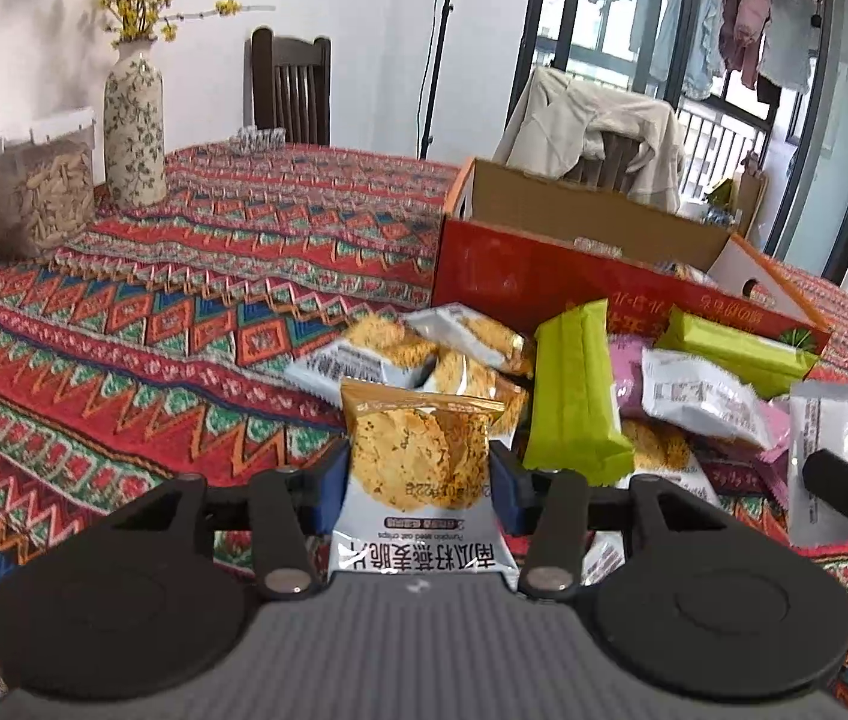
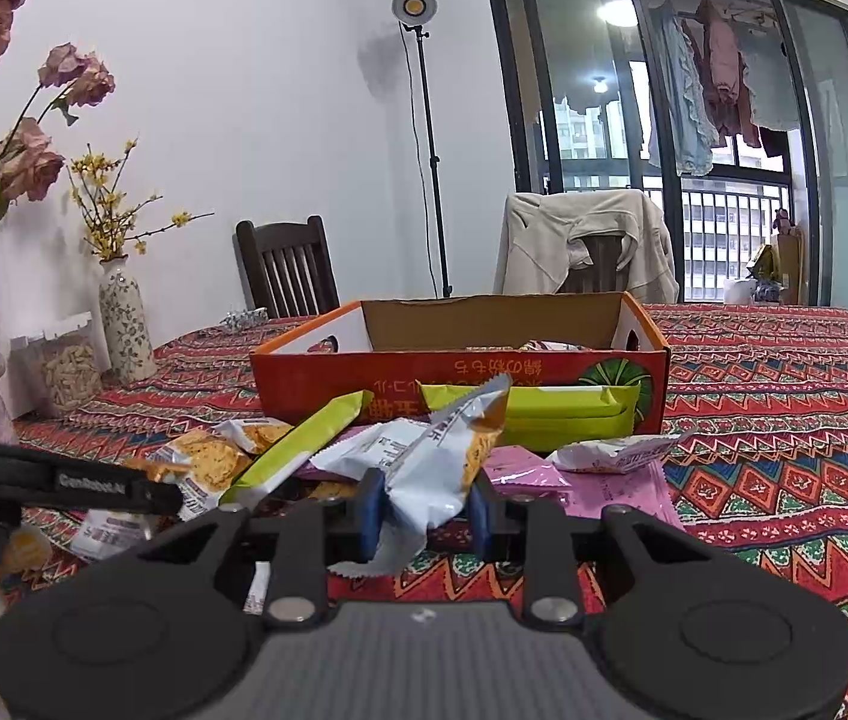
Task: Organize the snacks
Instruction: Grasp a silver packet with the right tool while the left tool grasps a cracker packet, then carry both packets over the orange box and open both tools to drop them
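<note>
1. Left wrist view: the left gripper (image 1: 418, 471) clamps an upright gold-and-white oat crisp packet (image 1: 421, 468) above the patterned tablecloth (image 1: 184, 312), near the red cardboard box (image 1: 544, 276).
2. Right wrist view: the right gripper (image 2: 424, 516) pinches a crumpled white-and-orange snack packet (image 2: 442, 462) before the box (image 2: 364, 384).

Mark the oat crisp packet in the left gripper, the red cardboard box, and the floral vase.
oat crisp packet (image 1: 418, 456): left wrist view, on its printed front.
red cardboard box (image 2: 328, 387): right wrist view, on its near red wall.
floral vase (image 1: 134, 120): left wrist view, mid body.
</note>
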